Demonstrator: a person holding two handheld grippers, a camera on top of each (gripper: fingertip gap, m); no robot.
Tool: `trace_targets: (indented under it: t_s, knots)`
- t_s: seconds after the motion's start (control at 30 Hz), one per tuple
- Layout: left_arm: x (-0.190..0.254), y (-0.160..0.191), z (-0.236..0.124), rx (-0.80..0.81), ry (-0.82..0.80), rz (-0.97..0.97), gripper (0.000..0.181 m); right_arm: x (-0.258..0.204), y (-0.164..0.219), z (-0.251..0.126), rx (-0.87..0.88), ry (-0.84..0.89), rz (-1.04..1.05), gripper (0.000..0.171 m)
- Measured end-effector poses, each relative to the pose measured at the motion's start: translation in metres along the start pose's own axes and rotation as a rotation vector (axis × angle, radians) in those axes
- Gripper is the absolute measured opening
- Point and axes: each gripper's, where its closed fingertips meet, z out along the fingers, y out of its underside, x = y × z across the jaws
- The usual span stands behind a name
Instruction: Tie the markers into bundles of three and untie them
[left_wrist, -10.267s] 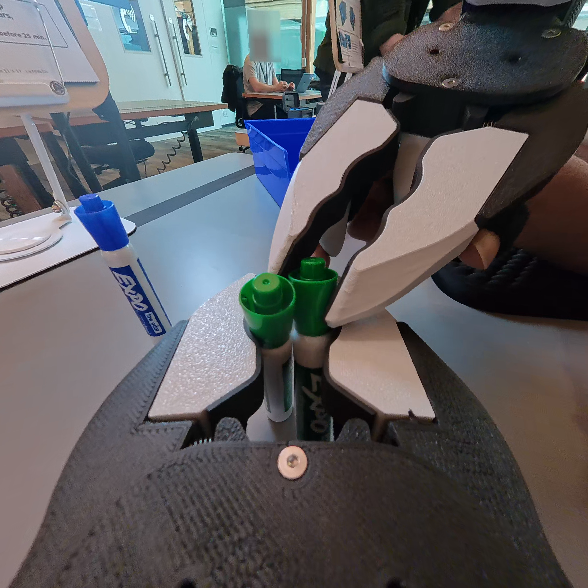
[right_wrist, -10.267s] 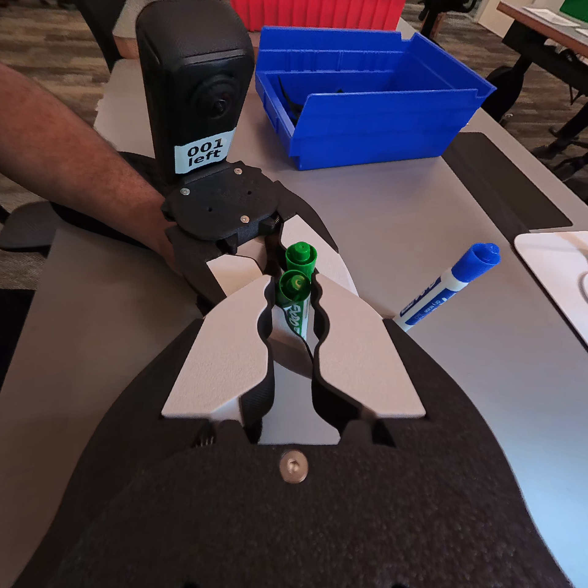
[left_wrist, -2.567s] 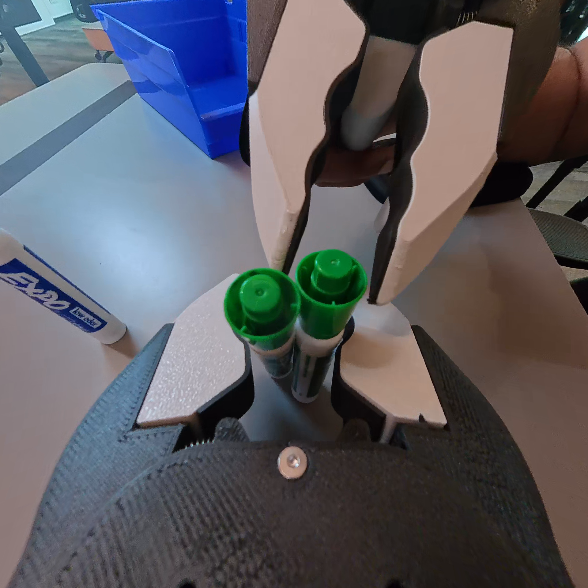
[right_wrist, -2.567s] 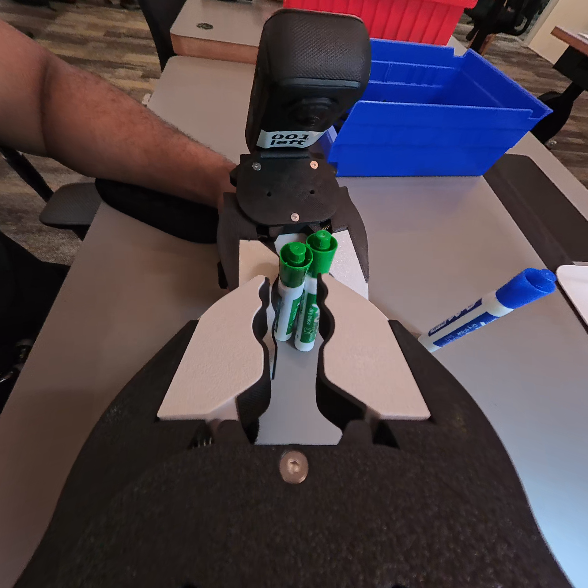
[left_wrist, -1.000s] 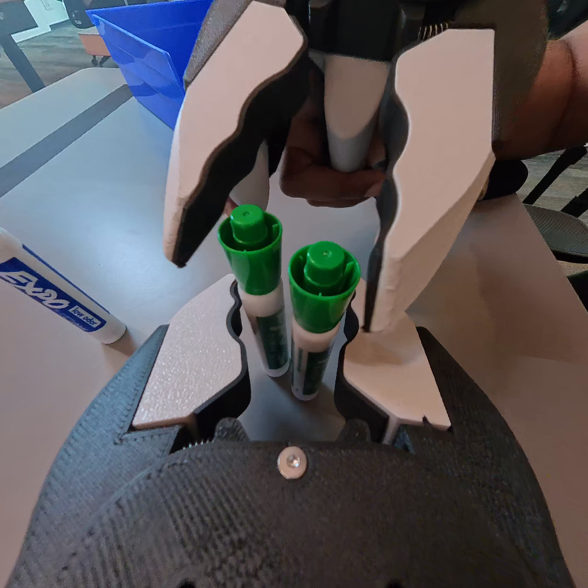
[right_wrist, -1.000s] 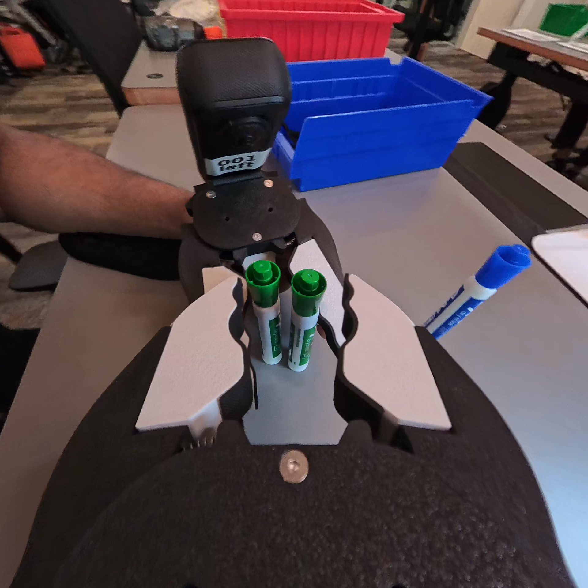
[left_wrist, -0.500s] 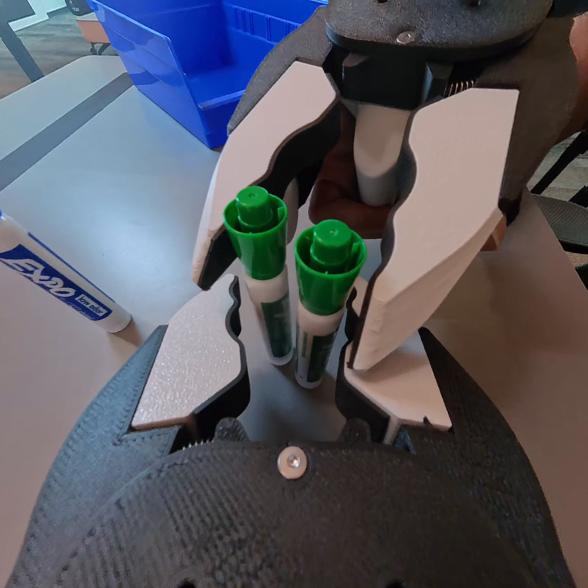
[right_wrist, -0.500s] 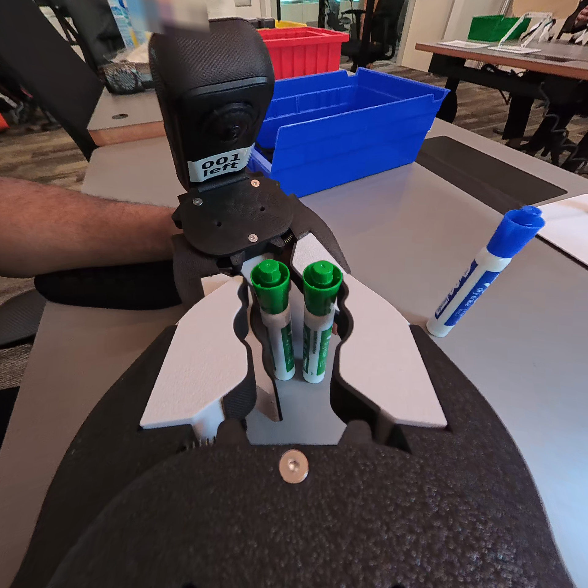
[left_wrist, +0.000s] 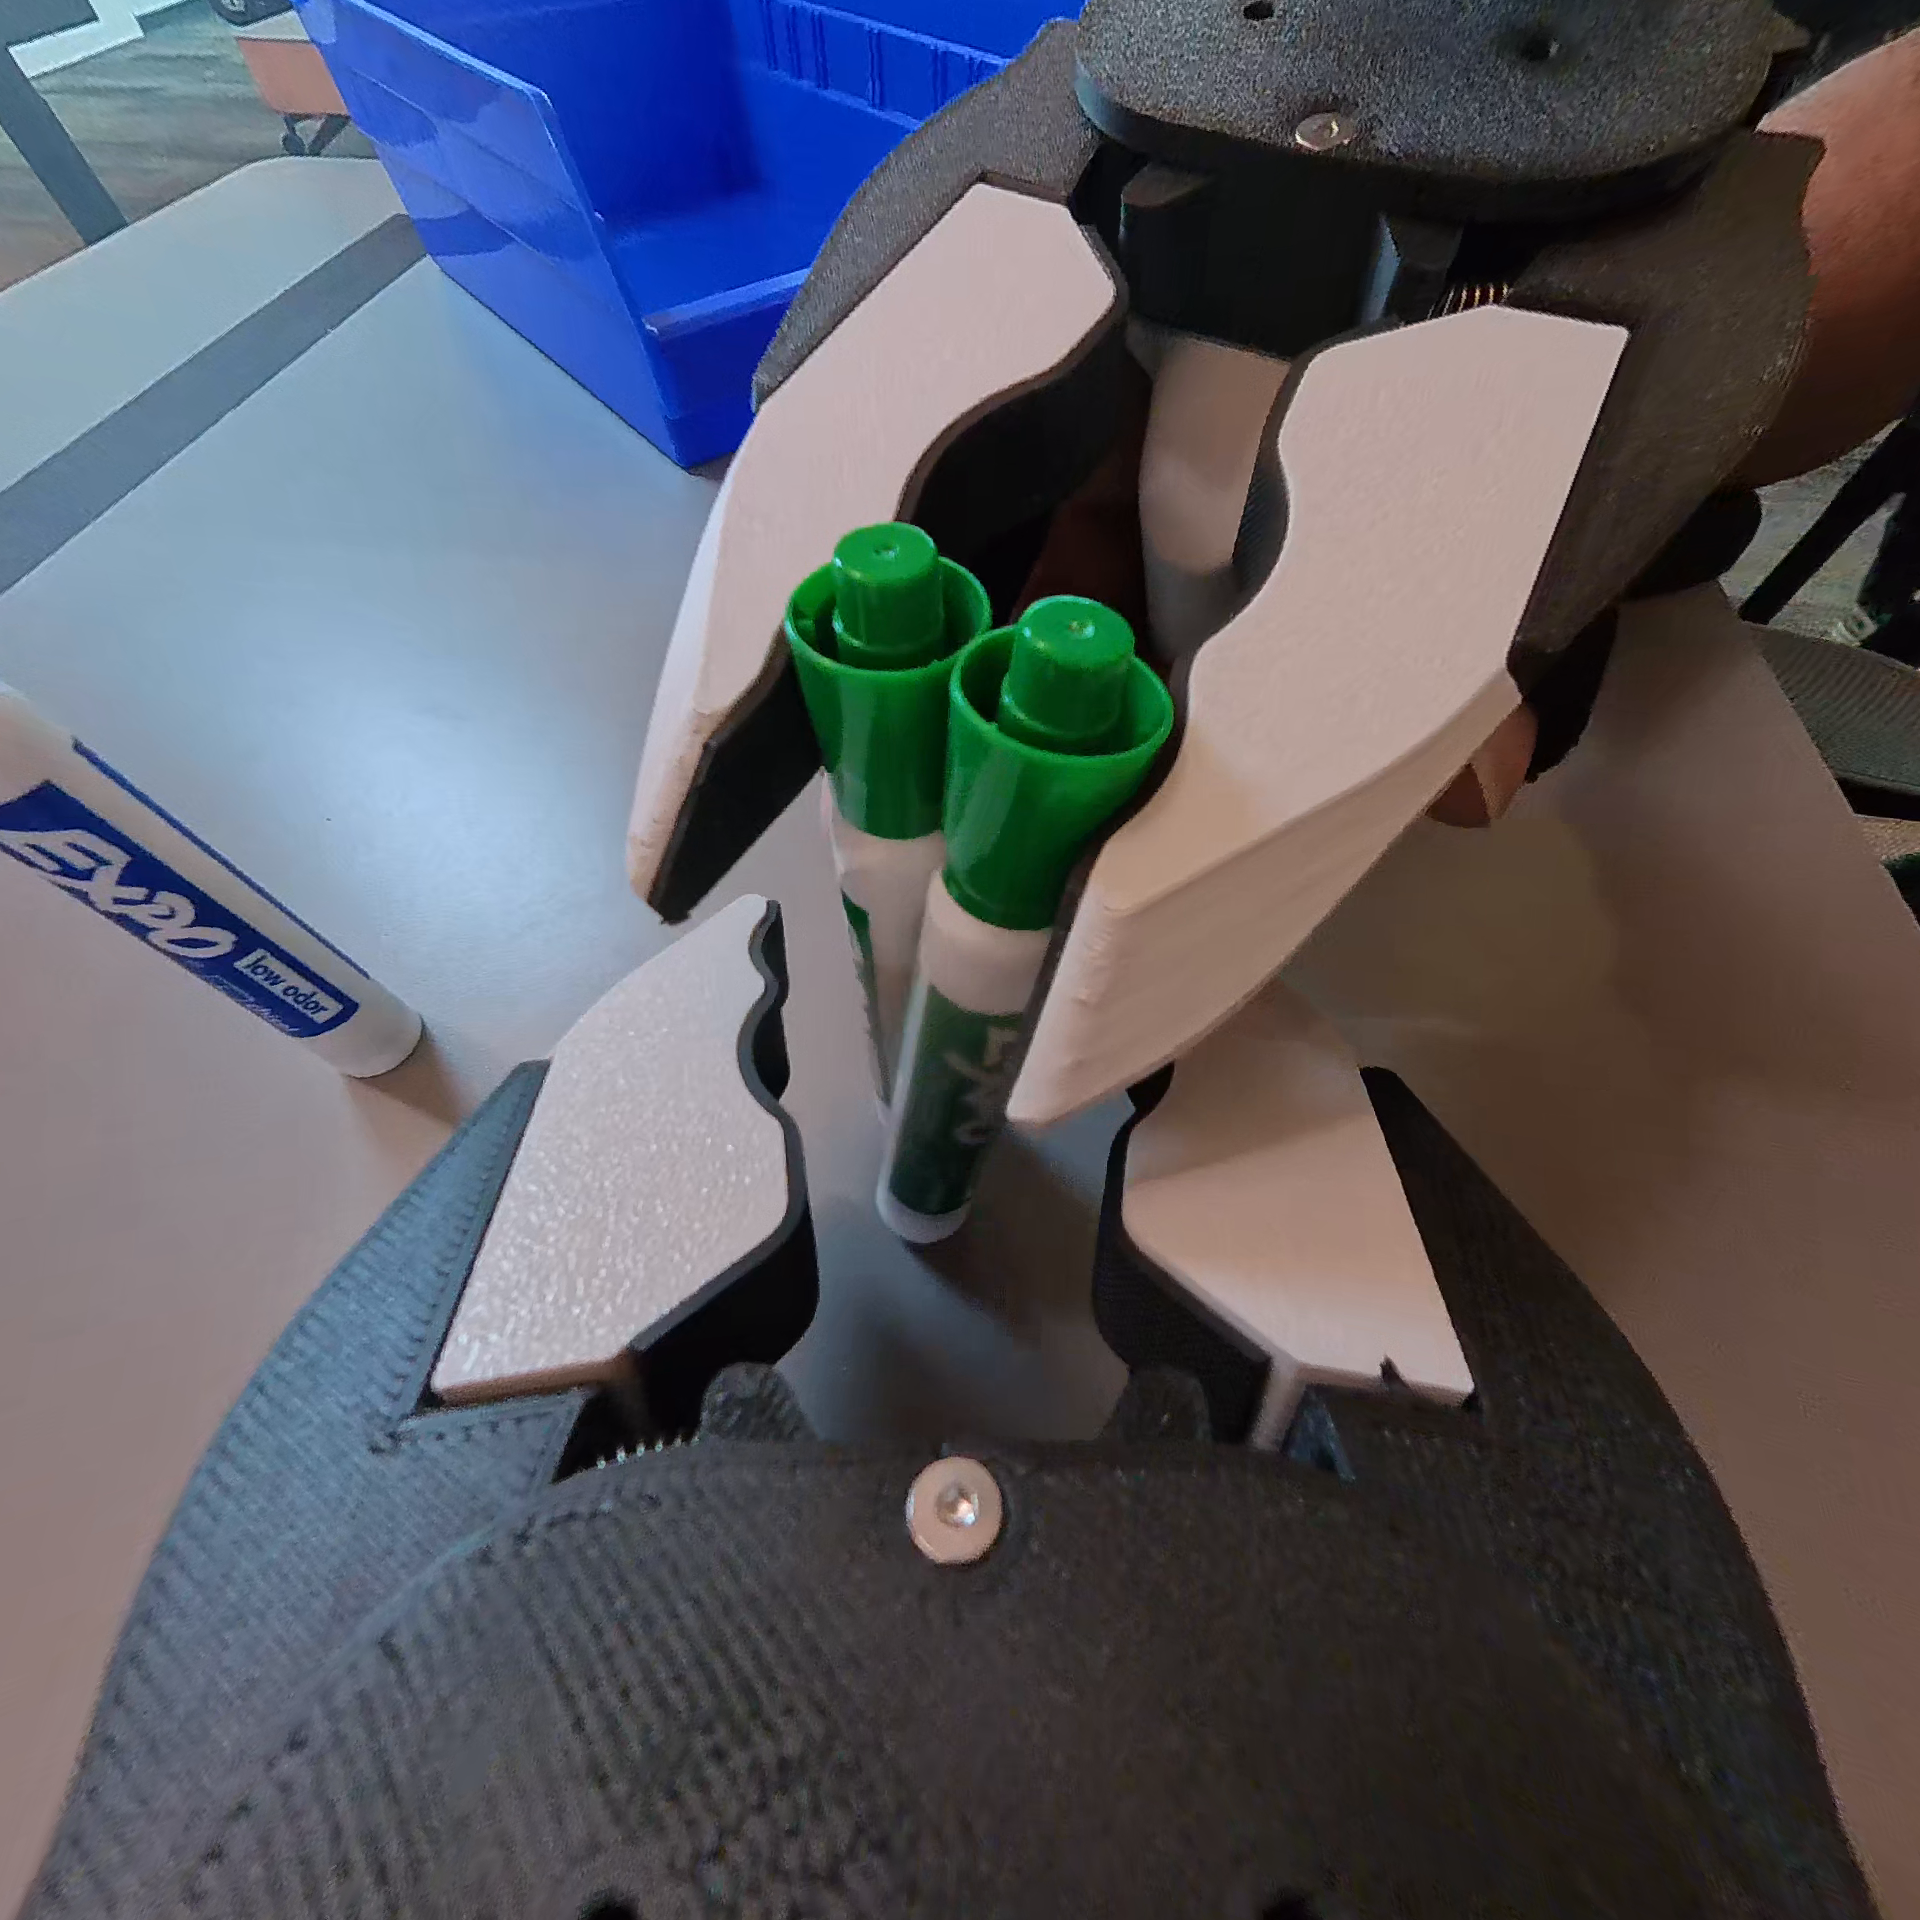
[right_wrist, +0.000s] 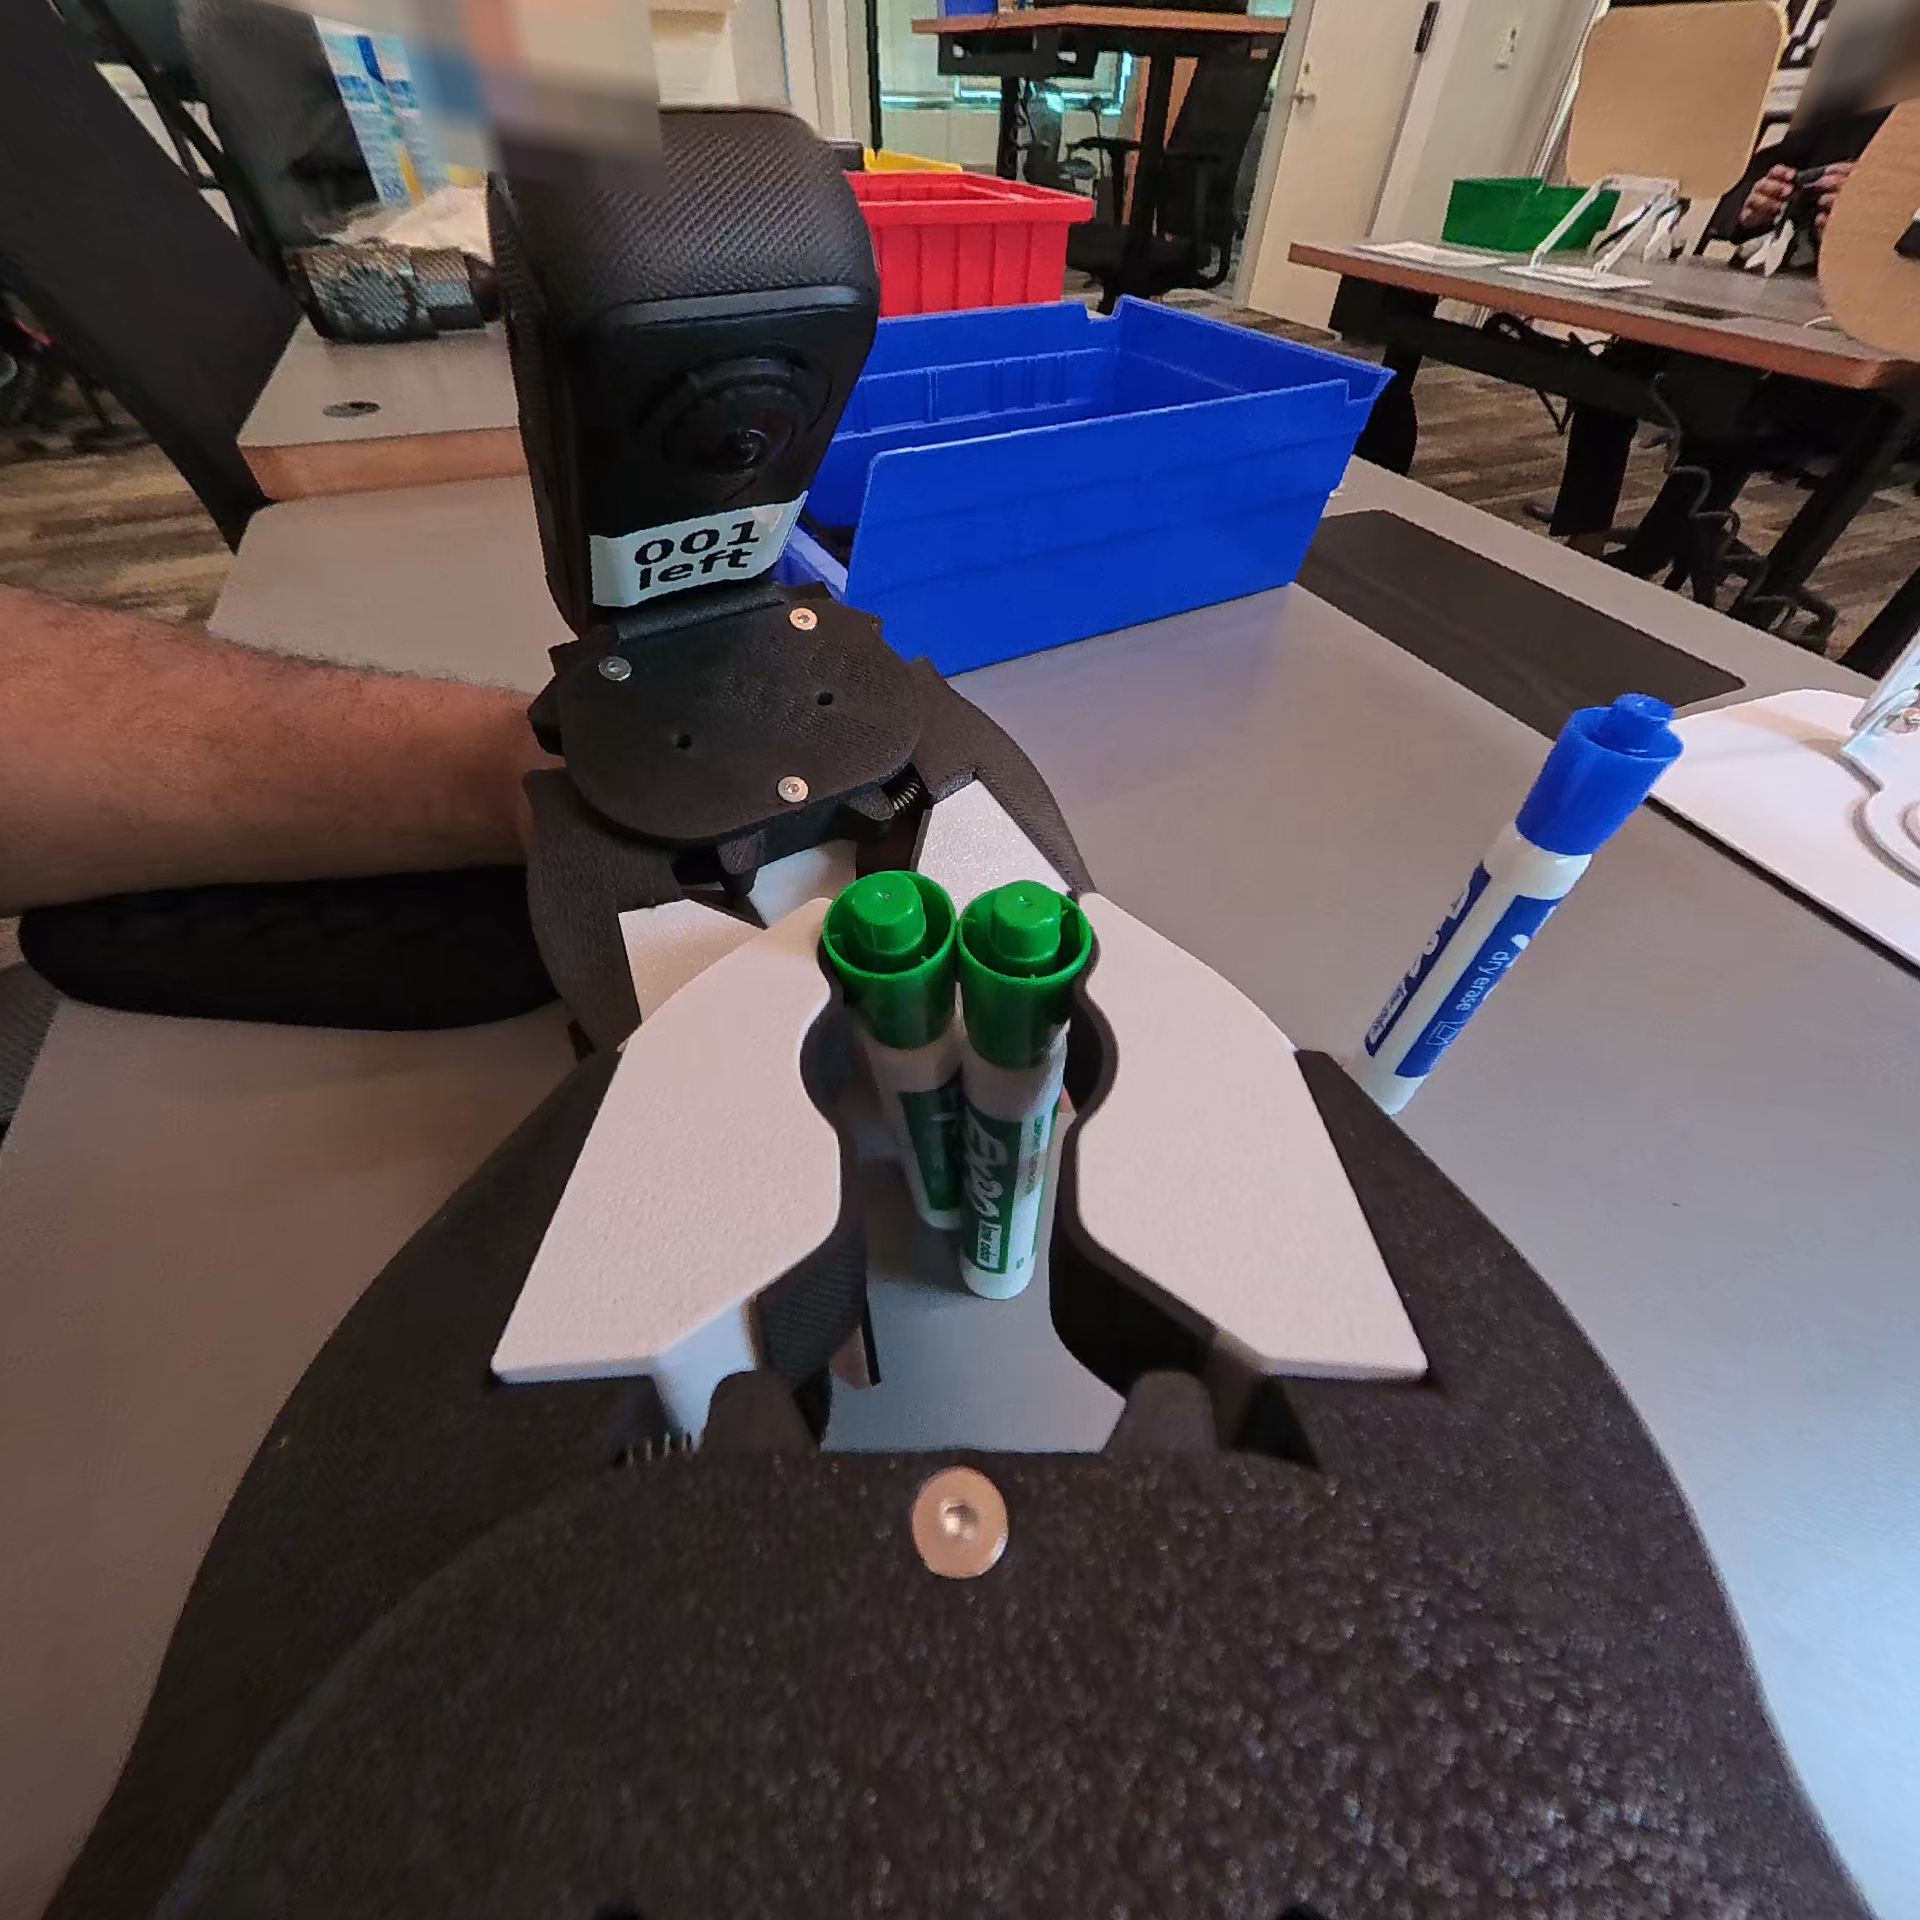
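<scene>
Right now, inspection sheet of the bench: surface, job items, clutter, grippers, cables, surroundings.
Surface: grey table with a dark strip.
Job's things: two green markers upright, side by side; blue marker lying apart to their right; no tie visible.
Clutter: blue bin; white board at the table edge.
Grippers: right gripper closed around the green markers' caps; left gripper open, its fingers either side of the barrels.
Cables: nothing seen on the table.
Surroundings: red bin, desks, chairs, people behind.
</scene>
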Motion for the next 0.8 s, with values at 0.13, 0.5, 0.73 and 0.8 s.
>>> trace_targets:
  t_s: [0.13, 0.5, 0.73, 0.8]
  knots:
    - [0.000, 0.001, 0.001, -0.005, 0.001, -0.001, 0.063, 0.001, 0.000, 0.000, -0.001, 0.002, -0.002, 0.039]
    - [0.000, 0.000, -0.001, 0.005, 0.006, -0.015, 0.063, 0.001, -0.001, 0.000, 0.011, -0.011, -0.017, 0.038]
    - [0.004, -0.003, -0.003, 0.023, 0.028, -0.014, 0.067, 0.001, -0.008, -0.004, 0.014, -0.040, -0.016, 0.038]
    - [0.005, -0.006, -0.004, 0.040, 0.039, -0.021, 0.069, 0.000, -0.013, -0.008, 0.018, -0.075, -0.007, 0.038]
